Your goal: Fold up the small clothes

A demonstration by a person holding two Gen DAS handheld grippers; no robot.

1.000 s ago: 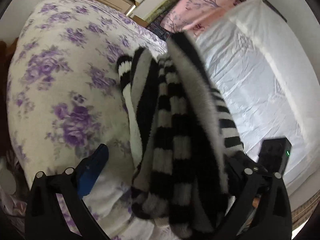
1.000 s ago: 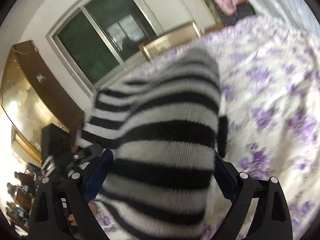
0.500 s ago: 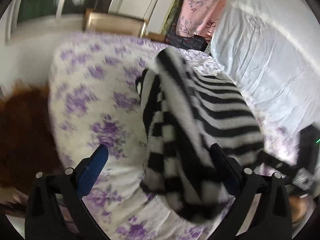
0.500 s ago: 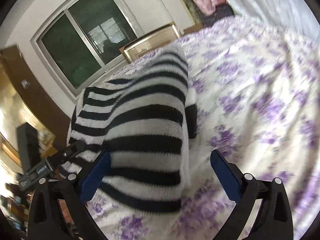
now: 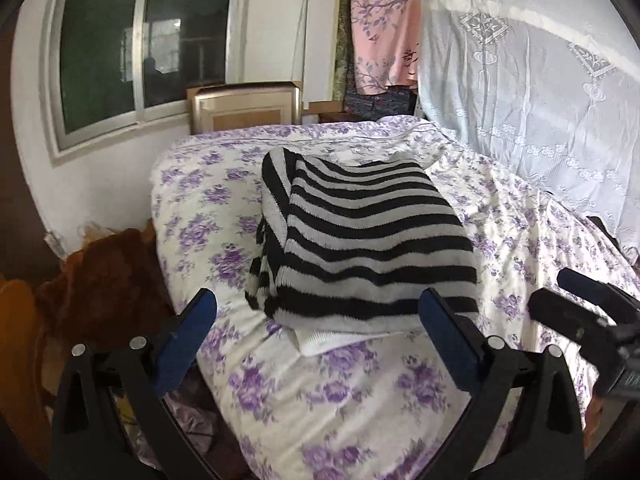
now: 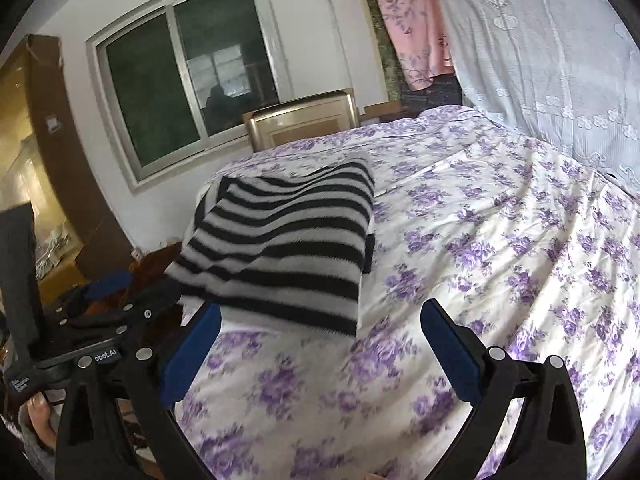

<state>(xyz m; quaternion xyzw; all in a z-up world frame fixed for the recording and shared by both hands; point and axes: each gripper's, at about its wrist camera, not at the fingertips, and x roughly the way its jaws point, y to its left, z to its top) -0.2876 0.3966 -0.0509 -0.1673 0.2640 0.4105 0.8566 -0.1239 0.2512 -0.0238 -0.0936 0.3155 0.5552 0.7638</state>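
A black-and-white striped knit garment lies folded into a thick block on the purple-flowered bedspread, near the bed's left corner. A white folded piece peeks out under its front edge. My left gripper stands open just in front of the garment, with nothing between its blue pads. In the right wrist view the same striped garment sits ahead and to the left. My right gripper is open and empty above the bedspread, a short way back from the garment.
The bed's left edge drops to a brown furry thing on the floor. A window, a framed panel, a pink hanging cloth and a white lace curtain lie beyond. The left gripper body shows at the left of the right wrist view.
Both grippers have let go of the striped garment and drawn back from it. The garment, held up a second ago, now rests folded on the bed.
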